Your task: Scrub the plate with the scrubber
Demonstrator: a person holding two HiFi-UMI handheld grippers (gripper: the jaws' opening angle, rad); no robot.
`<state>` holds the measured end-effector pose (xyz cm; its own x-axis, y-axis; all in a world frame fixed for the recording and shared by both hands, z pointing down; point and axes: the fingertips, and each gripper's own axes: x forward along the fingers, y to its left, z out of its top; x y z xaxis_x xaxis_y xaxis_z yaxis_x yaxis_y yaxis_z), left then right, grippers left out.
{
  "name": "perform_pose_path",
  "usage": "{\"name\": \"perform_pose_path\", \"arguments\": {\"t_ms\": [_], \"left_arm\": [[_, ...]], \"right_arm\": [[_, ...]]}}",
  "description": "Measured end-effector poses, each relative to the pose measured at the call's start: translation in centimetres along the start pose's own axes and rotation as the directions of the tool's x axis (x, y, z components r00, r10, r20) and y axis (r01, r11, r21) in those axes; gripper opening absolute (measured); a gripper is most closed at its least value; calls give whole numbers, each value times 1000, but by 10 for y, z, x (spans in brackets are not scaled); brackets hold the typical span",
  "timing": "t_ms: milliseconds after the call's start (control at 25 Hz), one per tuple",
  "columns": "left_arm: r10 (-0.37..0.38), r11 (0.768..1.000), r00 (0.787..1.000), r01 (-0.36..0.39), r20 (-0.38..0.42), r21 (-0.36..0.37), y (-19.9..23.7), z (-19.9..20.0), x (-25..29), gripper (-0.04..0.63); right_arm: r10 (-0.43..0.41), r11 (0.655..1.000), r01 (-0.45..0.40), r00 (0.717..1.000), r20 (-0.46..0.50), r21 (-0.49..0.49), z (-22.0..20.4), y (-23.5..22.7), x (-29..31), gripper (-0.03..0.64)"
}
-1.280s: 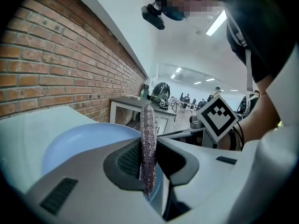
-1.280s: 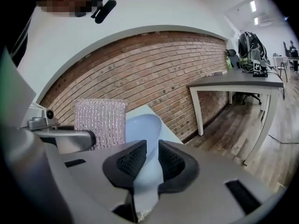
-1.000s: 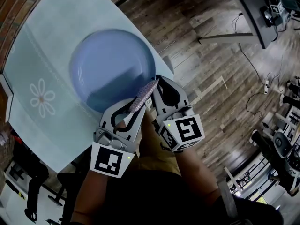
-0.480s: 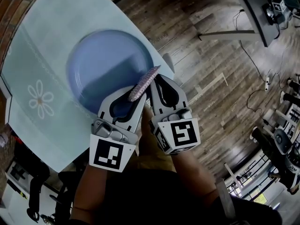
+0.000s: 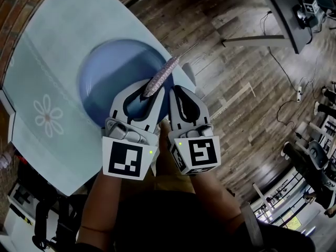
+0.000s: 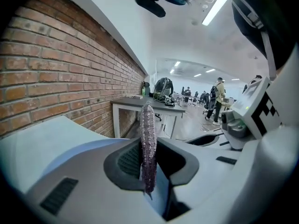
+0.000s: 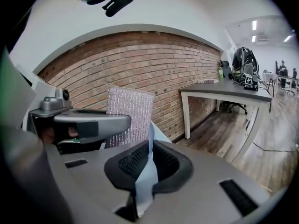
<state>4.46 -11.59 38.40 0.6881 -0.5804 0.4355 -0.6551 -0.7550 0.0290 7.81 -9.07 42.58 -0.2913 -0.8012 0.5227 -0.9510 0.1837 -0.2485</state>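
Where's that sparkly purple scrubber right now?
In the head view the scrubber is pinched in the left gripper, slanting over the right rim of the blue plate, beside the right gripper gripping that rim.

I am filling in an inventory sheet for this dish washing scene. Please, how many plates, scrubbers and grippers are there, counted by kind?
plate: 1
scrubber: 1
grippers: 2, the left gripper and the right gripper
Total: 4
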Motion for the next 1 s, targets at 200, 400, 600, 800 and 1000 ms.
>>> {"name": "perform_pose_path", "arguments": {"t_ms": [200, 400, 600, 800, 1000], "left_arm": [[46, 998, 999, -46, 12, 32, 25, 4, 4, 80], [104, 994, 994, -105, 20, 13, 52, 6, 3, 80], [166, 986, 986, -166, 8, -26, 77, 2, -8, 80], [214, 976, 977, -214, -7, -36, 99, -5, -26, 80], [246, 969, 968, -247, -42, -26, 110, -19, -49, 80]], "right_arm": [[-25, 1000, 25, 1000, 6, 3, 3, 0, 1, 54], [-51, 999, 51, 998, 34, -3, 12, -3, 0, 44], [-74, 997, 74, 997, 28, -2, 15, -7, 1, 44], [-63, 998, 62, 998, 16, 11, 14, -5, 3, 44], [-38, 999, 38, 999, -4, -1, 10, 0, 5, 46]]}}
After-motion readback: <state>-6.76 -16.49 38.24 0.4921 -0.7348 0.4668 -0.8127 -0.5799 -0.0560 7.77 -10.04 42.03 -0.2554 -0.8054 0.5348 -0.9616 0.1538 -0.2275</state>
